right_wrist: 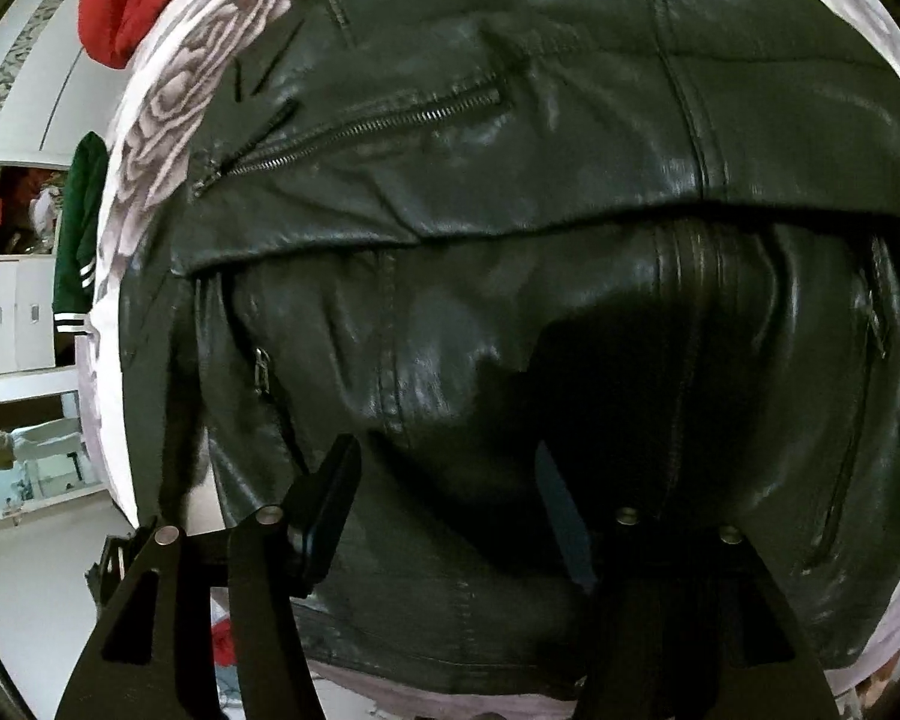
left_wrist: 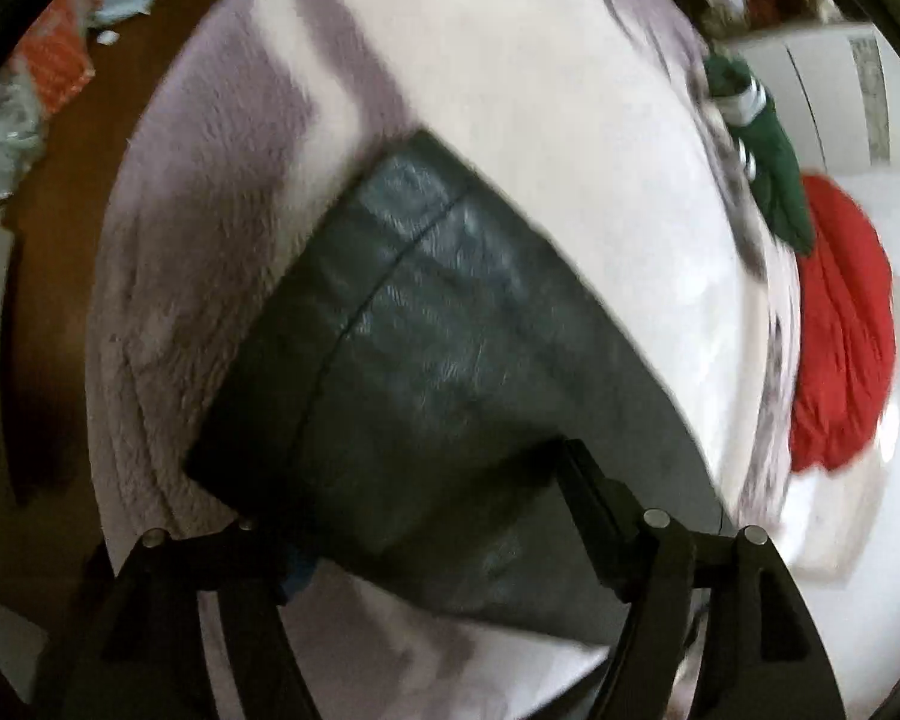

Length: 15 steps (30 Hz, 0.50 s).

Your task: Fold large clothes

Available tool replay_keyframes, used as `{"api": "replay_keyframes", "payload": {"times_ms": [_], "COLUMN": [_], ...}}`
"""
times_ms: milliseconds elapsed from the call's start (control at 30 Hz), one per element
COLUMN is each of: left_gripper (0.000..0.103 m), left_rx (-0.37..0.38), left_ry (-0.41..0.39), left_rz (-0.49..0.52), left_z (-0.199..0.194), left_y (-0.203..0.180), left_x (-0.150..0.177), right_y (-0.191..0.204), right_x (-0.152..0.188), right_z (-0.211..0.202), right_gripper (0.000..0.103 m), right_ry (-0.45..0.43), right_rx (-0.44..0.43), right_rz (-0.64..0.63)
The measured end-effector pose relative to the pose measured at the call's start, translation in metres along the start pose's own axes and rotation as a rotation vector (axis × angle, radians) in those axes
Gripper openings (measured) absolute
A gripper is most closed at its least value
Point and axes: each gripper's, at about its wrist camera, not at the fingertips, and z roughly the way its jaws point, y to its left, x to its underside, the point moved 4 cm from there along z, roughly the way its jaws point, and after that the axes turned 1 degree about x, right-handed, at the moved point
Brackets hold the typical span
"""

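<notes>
The leather jacket (right_wrist: 510, 192) has a glossy black hide, creased and grained, catching pale highlights along its seams. Its chest zipper (right_wrist: 366, 123) is dull silver metal with fine teeth. In the left wrist view, the jacket sleeve (left_wrist: 402, 330) shows the same sheen, with a stitched seam and a faintly crackled grain. Beneath lies a fleece blanket (left_wrist: 210, 228), matt, fuzzy and napped, pale lilac with a printed rose pattern. The red garment (left_wrist: 840, 324) is soft matt cloth, and the green jacket (left_wrist: 774, 168) is matt knit-like fabric with white stripes. The floor (left_wrist: 60, 228) looks like smooth brown wood. The gripper fingers (right_wrist: 330, 498) are matt black plastic, with small metal pins.
</notes>
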Motion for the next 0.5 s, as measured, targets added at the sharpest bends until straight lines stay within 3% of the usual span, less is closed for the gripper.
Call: {"api": "replay_keyframes", "payload": {"times_ms": [33, 67, 100, 233, 333, 500], "left_gripper": [0.063, 0.031, 0.007, 0.006, 0.006, 0.005], "left_rx": [-0.014, -0.046, -0.049, -0.079, -0.08, 0.032], "left_ry": [-0.034, -0.074, -0.099, -0.196, -0.285, -0.381], "left_rz": [0.008, 0.043, 0.076, 0.255, 0.45, 0.805], "left_z": [-0.005, -0.011, -0.015, -0.042, -0.065, -0.115], "left_y": [-0.004, -0.009, -0.012, -0.053, -0.113, -0.24], "left_x": [0.001, 0.001, 0.001, 0.003, 0.01, 0.069], "right_y": [-0.001, -0.002, -0.004, -0.013, -0.016, -0.032], "right_x": [-0.004, -0.006, -0.008, -0.013, -0.014, -0.02], "right_z": [-0.004, -0.005, -0.007, -0.01, -0.02, -0.051], "right_gripper": [0.063, 0.063, 0.063, 0.063, 0.063, 0.063], "right_ry": [-0.006, -0.011, -0.013, -0.029, -0.055, -0.099], "right_rx": [-0.004, -0.007, -0.007, 0.031, 0.078, 0.059], "right_rz": [-0.002, -0.002, -0.001, 0.007, -0.027, -0.022]}}
